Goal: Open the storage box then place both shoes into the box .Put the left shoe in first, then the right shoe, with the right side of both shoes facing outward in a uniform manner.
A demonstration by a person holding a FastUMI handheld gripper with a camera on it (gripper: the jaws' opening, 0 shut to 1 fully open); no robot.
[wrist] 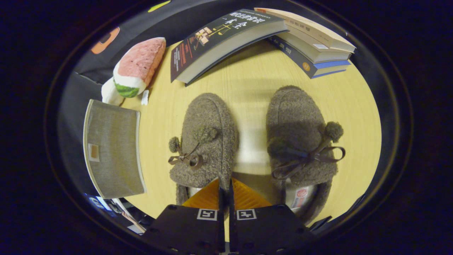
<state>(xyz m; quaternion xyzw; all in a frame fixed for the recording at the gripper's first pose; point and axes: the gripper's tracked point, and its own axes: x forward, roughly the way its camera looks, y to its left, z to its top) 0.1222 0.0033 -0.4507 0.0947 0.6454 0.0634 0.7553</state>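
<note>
gripper nearly closed at the left shoe's inner edge

the gripper [225,186] has its two fingers drawn almost together, with only a thin slit between the tips. the tips sit at the rear inner edge of the left shoe [205,138], by its opening; the left fingertip overlaps that rim, but whether any of the rim is actually pinched between the fingers cannot be told.

both shoes are fuzzy brown slippers with pom-poms and a dark ribbon bow, standing side by side on the yellow wooden table [247,78], toes pointing away from the gripper. the right shoe [300,141] lies just to the right of the fingers, apart from them, with a bare strip of table between the two shoes. its insole label shows at the heel opening.

the storage box [113,152], a grey fabric-covered one, sits at the left edge of the table, left of the left shoe and apart from it; its lid looks closed.

beyond the shoes lies a dark-covered book [219,39], and to its right a stack of books [311,46]. a watermelon-slice plush toy [136,69] lies beyond the box, near the dark book.
</note>
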